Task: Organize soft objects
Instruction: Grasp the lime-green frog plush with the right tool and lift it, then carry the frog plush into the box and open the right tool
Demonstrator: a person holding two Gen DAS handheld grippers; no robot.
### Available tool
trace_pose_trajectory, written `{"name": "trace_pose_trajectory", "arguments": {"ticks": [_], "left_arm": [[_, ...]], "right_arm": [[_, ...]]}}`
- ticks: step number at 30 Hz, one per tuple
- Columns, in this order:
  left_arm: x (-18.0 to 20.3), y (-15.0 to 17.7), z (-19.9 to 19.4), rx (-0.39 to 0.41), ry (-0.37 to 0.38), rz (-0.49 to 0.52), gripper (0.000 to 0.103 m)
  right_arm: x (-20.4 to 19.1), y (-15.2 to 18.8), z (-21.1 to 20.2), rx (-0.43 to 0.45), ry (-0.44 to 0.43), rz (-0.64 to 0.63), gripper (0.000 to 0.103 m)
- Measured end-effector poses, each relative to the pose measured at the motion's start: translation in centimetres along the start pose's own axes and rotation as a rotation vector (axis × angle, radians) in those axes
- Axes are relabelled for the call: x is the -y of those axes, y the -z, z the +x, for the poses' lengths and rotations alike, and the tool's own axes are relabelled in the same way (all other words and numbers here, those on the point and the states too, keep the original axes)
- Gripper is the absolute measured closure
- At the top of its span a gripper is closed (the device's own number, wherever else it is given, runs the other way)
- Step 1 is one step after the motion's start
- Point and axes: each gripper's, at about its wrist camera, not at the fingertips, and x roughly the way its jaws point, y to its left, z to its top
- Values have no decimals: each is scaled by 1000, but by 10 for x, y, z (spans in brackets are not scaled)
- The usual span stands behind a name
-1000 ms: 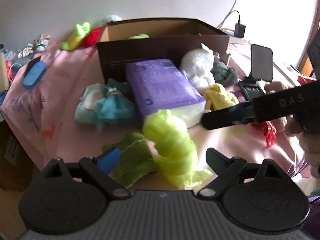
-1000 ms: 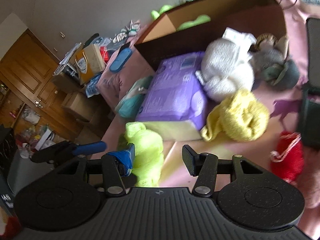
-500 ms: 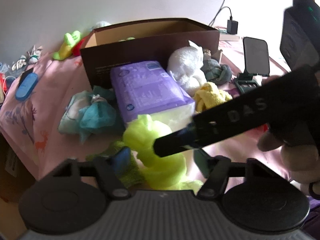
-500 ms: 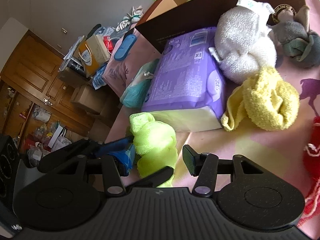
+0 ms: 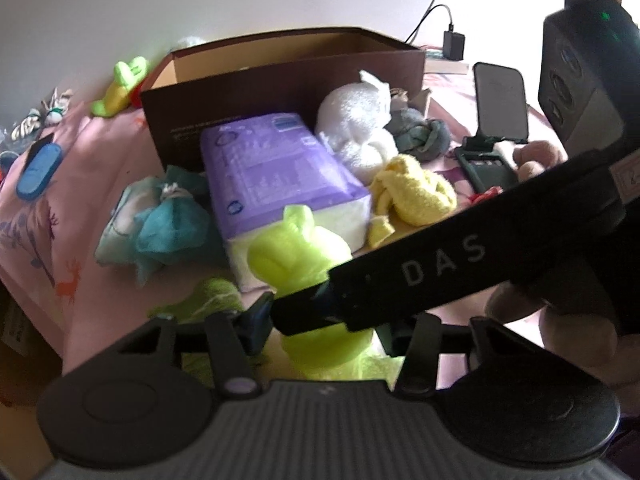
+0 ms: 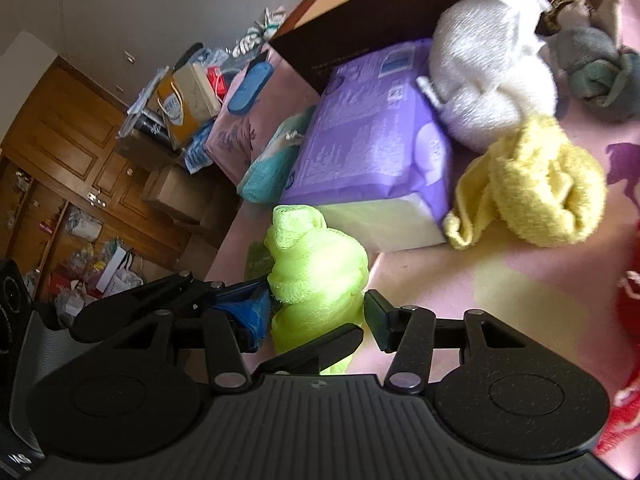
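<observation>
A neon green mesh sponge [image 5: 300, 256] stands on the pink sheet in front of a purple pack [image 5: 276, 168]. My left gripper [image 5: 326, 328] straddles its lower part with jaws closing, and the blue pad touches the mesh. In the right wrist view the left gripper's fingers [image 6: 240, 292] pinch the neon green mesh sponge [image 6: 320, 268] from the left and from below. My right gripper [image 6: 316, 316] hangs over the same sponge, open, its pads on either side. One right finger [image 5: 440, 268] crosses the left wrist view and hides the left gripper's right pad.
Behind the pack stands an open brown cardboard box [image 5: 280, 76]. Around the pack lie a white fluffy bundle [image 5: 356, 128], a yellow towel [image 5: 416, 192], a grey knotted cloth [image 5: 420, 136], a teal mesh bundle [image 5: 172, 224] and a red item [image 6: 628, 320]. A phone stand [image 5: 500, 104] is at the right. The bed edge drops off at the left.
The left jaws have narrowed from wide apart to close around the green sponge. The right gripper has swung in from the right until it sits over the sponge.
</observation>
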Motion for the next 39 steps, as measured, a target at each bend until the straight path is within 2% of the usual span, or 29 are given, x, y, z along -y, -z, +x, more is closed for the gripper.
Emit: {"name": "trace_pose_trajectory", "arguments": {"ticks": [7,16,24,31,35,39], "left_arm": [[21,-11,-2,29,66,47,53],[53,-50,-7,112,155,136,53],[59,-108,-15,233,147,218,53],[44,-174,-9,307,123,254,53],[29,-206,4,326,130,239,47],[11,-227,22,308,147,194,40]], "right_arm": [[7,7,-31,86,70,-29,69],[12,-8,-75,238,124,-30,69],[1,-61,-96,366,138,-102,69],[0,-126,-97,425,129,-111,70],[5,-159,-85,425,149,-101,71],[10,-174,-74,420,154,-100,71]]}}
